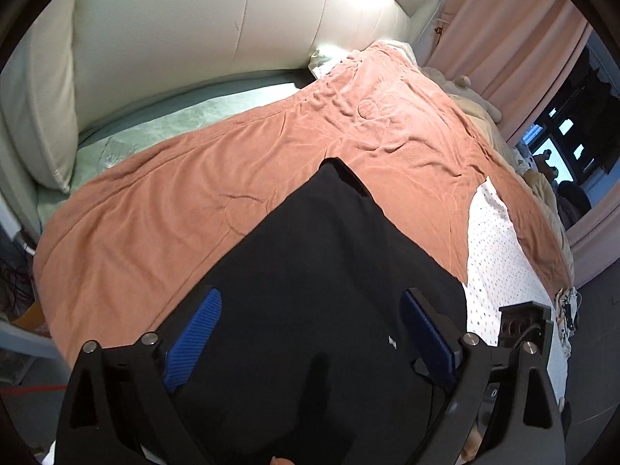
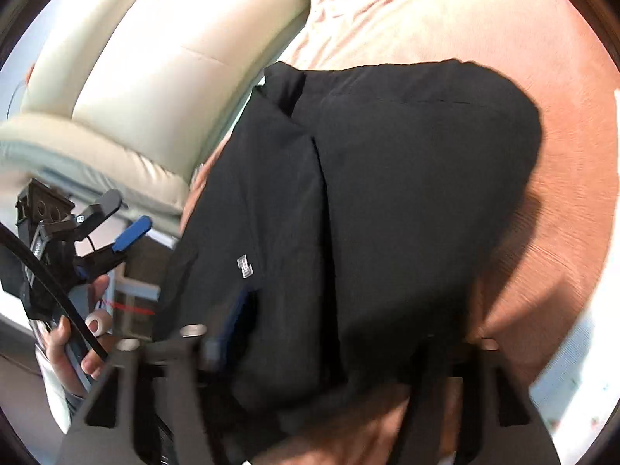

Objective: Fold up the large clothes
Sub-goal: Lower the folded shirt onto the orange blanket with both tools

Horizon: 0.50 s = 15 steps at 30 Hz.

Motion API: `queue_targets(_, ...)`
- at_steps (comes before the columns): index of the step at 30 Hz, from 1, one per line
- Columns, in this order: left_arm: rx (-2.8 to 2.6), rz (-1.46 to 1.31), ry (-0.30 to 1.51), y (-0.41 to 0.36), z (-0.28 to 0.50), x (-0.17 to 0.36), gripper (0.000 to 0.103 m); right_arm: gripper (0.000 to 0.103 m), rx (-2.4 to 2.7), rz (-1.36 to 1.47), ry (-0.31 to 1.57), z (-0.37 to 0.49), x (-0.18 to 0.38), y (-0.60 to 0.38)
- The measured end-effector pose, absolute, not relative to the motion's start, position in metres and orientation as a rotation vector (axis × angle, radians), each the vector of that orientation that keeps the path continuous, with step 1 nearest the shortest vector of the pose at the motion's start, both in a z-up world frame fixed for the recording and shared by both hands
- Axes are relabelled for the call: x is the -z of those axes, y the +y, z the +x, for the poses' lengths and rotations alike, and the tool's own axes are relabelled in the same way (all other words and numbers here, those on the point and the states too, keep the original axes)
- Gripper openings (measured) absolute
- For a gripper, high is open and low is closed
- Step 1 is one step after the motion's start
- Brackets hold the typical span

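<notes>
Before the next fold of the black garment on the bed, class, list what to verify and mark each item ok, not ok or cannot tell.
1. Black fabric garment lies on the salmon-pink terry blanket: ok.
2. Left gripper open, nothing clamped: ok.
3. Right gripper clear of cloth: cannot tell, blurred.
4. One layer folded over along a seam: ok.
5. Garment edges aligned: cannot tell.

Black garment (image 2: 387,201) — folded, flat — on salmon blanket (image 1: 155,201).
</notes>
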<state>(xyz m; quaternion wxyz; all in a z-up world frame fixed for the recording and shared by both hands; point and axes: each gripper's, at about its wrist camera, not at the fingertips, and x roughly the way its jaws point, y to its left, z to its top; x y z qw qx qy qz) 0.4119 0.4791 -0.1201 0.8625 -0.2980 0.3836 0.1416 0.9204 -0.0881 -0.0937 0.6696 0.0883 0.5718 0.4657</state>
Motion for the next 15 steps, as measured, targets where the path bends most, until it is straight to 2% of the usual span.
queue_targets(4, -0.294, -0.632, 0.759, 0.465, 0.382, 0.121, 0.095, 0.064, -1.033, 0.228, 1.266, 0.932, 0.093, -0.081)
queue_targets(6, -0.295, -0.644, 0.731, 0.461, 0.37, 0.124, 0.095, 0.06, -1.019, 0.243, 1.249, 0.951, 0.102, -0.048)
queue_targets(8, -0.31, -0.65, 0.711, 0.455, 0.356, 0.128, 0.095, 0.038, -1.045, 0.259, 1.25, 0.979, 0.101, -0.045)
queue_targets(11, -0.338, -0.652, 0.701, 0.446, 0.341, 0.138, 0.095, 0.022, -1.044, 0.268, 1.226, 0.979, 0.098, -0.077)
queue_targets(15, -0.361, -0.703, 0.701, 0.439, 0.327, 0.157, 0.095, 0.014, -1.011, 0.25, 1.207, 0.985, 0.097, -0.048)
